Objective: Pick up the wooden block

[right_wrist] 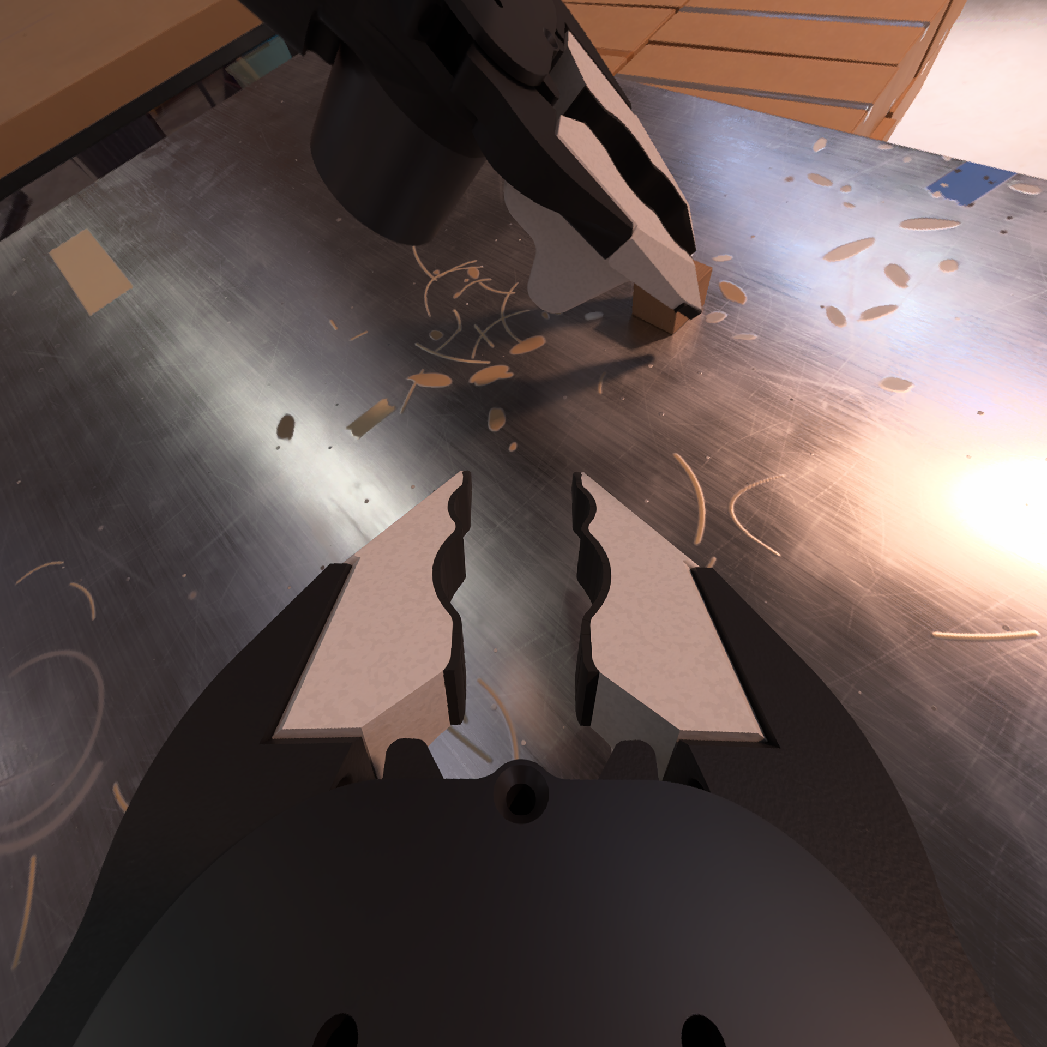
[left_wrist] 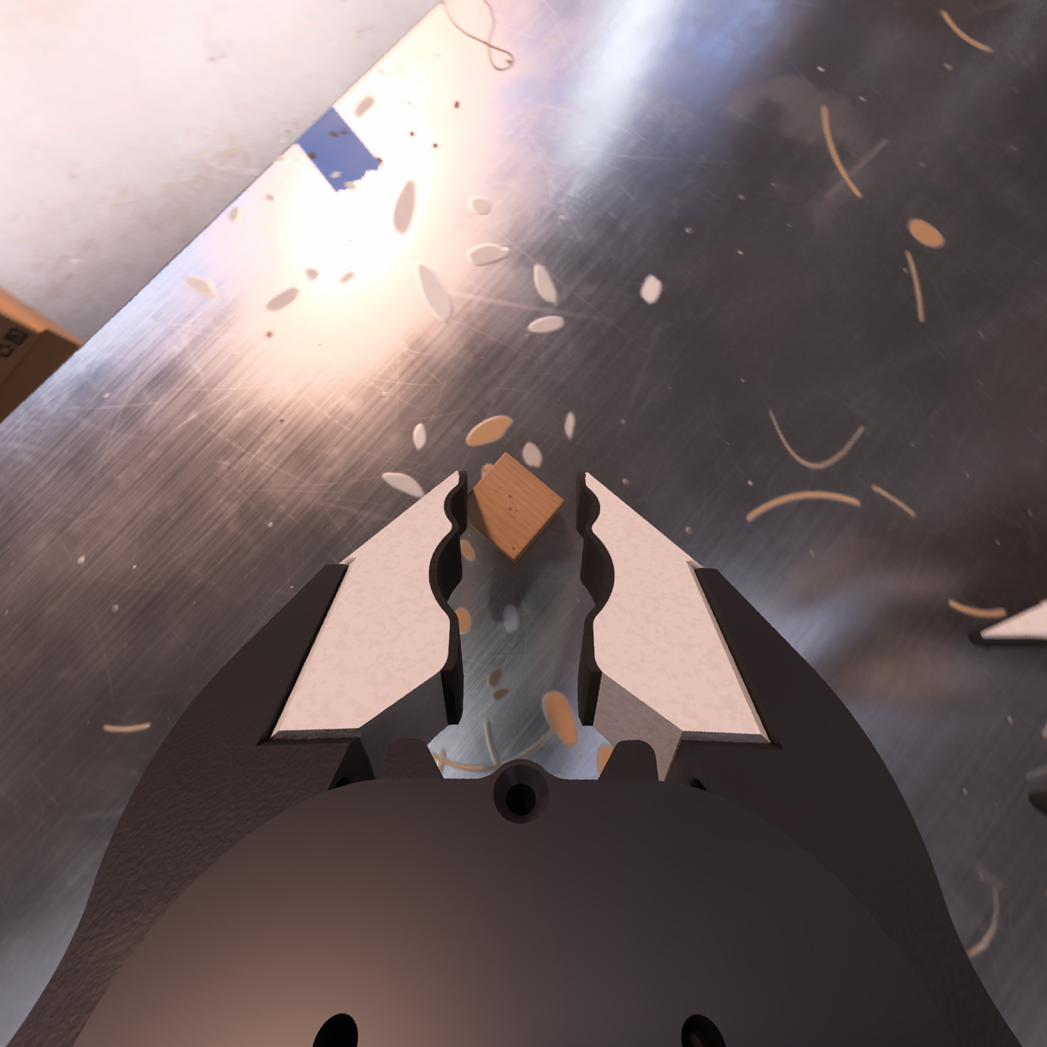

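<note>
The wooden block is a small light-brown cube resting on the scratched metal table, turned corner-on. My left gripper is open, tilted down, with its fingertips on either side of the block; there is a gap on the right side. In the right wrist view the left gripper reaches down over the block, hiding most of it. My right gripper is open and empty above the table, nearer than the block. One of its fingertips shows at the right edge of the left wrist view.
Wood chips and curled shavings litter the table. A blue tape piece lies near the far edge and a tan patch at the left. Cardboard boxes stand beyond the table; another box is off its edge.
</note>
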Tool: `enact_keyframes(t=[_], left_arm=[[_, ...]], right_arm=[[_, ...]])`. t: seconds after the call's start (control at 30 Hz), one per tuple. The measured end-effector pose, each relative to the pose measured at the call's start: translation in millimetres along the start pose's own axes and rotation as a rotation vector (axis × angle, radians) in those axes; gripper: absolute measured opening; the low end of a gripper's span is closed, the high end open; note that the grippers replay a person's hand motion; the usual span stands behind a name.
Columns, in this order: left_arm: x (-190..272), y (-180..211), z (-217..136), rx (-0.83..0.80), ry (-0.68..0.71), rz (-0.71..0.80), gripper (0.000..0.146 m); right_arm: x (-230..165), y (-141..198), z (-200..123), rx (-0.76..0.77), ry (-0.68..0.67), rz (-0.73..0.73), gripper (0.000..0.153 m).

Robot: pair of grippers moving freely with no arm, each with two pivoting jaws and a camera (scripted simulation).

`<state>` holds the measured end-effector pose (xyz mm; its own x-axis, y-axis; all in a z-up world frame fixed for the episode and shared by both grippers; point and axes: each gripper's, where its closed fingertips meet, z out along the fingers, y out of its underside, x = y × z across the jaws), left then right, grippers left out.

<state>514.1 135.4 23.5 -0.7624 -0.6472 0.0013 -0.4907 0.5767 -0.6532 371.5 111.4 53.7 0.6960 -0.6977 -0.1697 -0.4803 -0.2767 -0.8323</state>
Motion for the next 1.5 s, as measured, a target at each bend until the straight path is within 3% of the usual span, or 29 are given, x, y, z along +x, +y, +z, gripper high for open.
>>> enact_keyframes(t=[0.13, 0.23, 0.63, 0.83, 1.0, 1.5], left_arm=[[7.7, -3.5, -5.1, 0.041, 0.106, 0.1, 0.044], [14.4, -3.7, -9.5, 0.061, 0.233, 0.191, 0.058], [1.7, 10.2, -3.1, -0.028, 0.42, 0.284, 0.057], [0.2, 2.8, -3.2, 0.036, 0.41, 0.383, 0.06], [-1.5, 8.3, -4.7, -0.018, 0.466, 0.435, 0.058], [-6.4, 14.1, 7.0, -0.043, 0.479, 0.454, 0.053]], right_arm=[[-0.4, 0.6, 0.5, -0.003, -0.004, 0.001, 0.035], [-0.6, 1.1, 0.8, -0.006, -0.005, 0.001, 0.035], [-1.3, 3.8, 2.6, -0.022, -0.009, -0.002, 0.035], [-2.6, 5.3, 3.6, -0.031, -0.014, -0.004, 0.035], [-3.2, 7.8, 5.1, -0.044, -0.016, -0.007, 0.035], [-2.3, 13.4, 8.3, -0.074, -0.018, -0.008, 0.035]])
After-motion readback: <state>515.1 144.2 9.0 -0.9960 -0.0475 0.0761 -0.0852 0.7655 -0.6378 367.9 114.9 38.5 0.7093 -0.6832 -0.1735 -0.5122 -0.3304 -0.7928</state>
